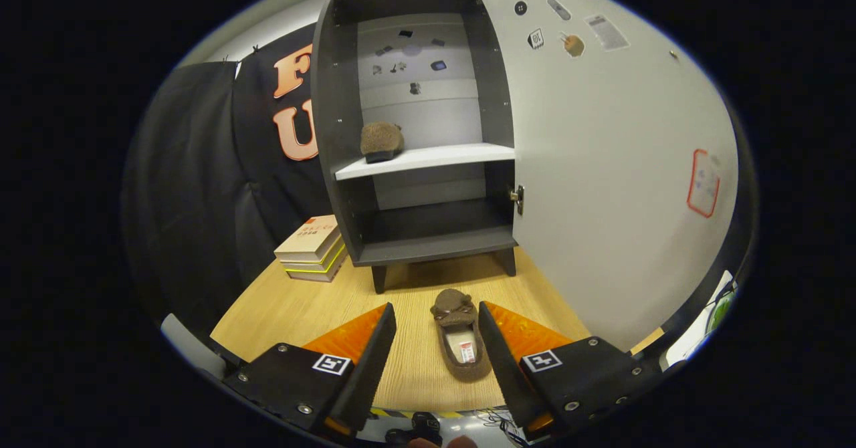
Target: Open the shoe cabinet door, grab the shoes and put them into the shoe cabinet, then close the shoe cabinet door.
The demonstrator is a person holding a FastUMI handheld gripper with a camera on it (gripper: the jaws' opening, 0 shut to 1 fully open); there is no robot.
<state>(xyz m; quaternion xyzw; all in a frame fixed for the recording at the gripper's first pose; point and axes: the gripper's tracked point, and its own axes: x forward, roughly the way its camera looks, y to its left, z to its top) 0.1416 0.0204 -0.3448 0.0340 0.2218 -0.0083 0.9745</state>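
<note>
Cabinet [408, 120] door [602, 167] is swung wide open to the right, so you can see straight inside. It's a dark grey unit on short legs, standing on the wooden desk [294, 307]. Inside there's a pale shelf [435, 158] about halfway up, and one brown shoe [382, 142] already sits on its left end, close to the left wall. The bottom compartment below the shelf looks bare from here. The back panel is light, with a handful of small stickers on it, and the inside of the door has a few stickers too, plus a red-outlined label further out.

Second shoe [463, 343] is on the desk in front of the cabinet, a fuzzy brown slipper type, toe pointing toward the cabinet, with the opening facing up and a little tag visible inside. It lies between the fingers of the hand-held gripper [436, 331], nearer the right finger; I can't tell if that one touches it. The fingers are spread wide, and the left one is well clear of the shoe, so nothing is being held.

Stack of books [313, 249] sits on the desk just left of the cabinet, near its front left leg. Black cloth hangs behind all that on the left.
</note>
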